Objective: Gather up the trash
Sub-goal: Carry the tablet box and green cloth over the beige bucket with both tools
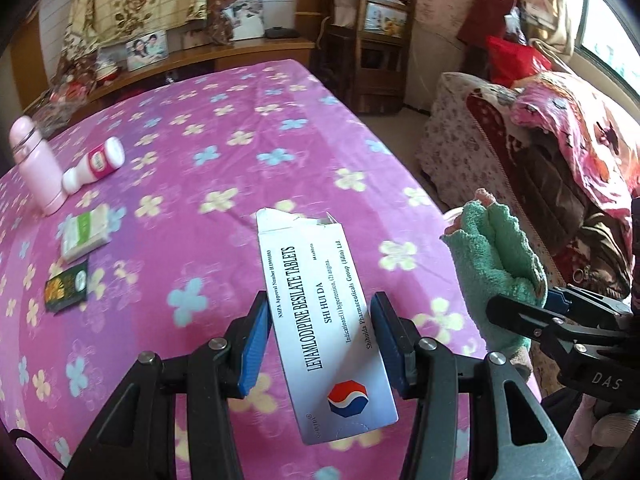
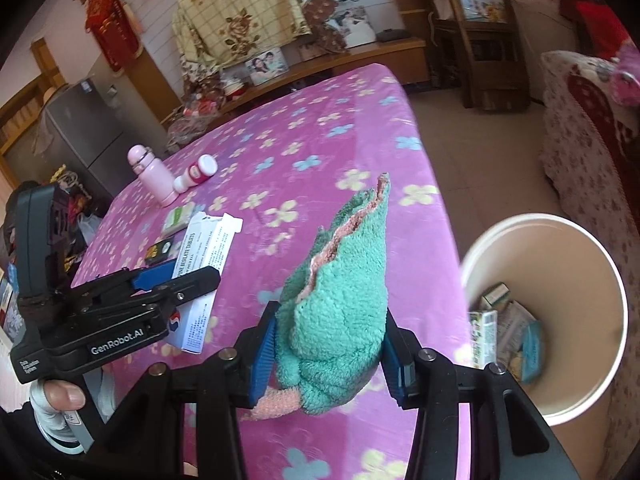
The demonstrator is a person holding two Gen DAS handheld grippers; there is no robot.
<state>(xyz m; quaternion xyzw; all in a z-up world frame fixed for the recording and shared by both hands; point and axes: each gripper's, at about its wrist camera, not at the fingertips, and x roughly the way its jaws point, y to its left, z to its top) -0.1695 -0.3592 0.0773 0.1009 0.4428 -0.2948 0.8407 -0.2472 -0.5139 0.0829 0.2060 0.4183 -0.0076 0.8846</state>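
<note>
My left gripper is shut on a white tablet box with a torn top flap, held above the pink flowered table cover. My right gripper is shut on a bunched green towel with a pink edge. The towel also shows at the right of the left wrist view, and the box at the left of the right wrist view. A white bin stands on the floor by the table's right side, with several small cartons inside.
On the table's far left lie a pink flask, a white and pink bottle, a pale green box and a dark packet. A blanket-covered sofa stands at the right, wooden shelves behind.
</note>
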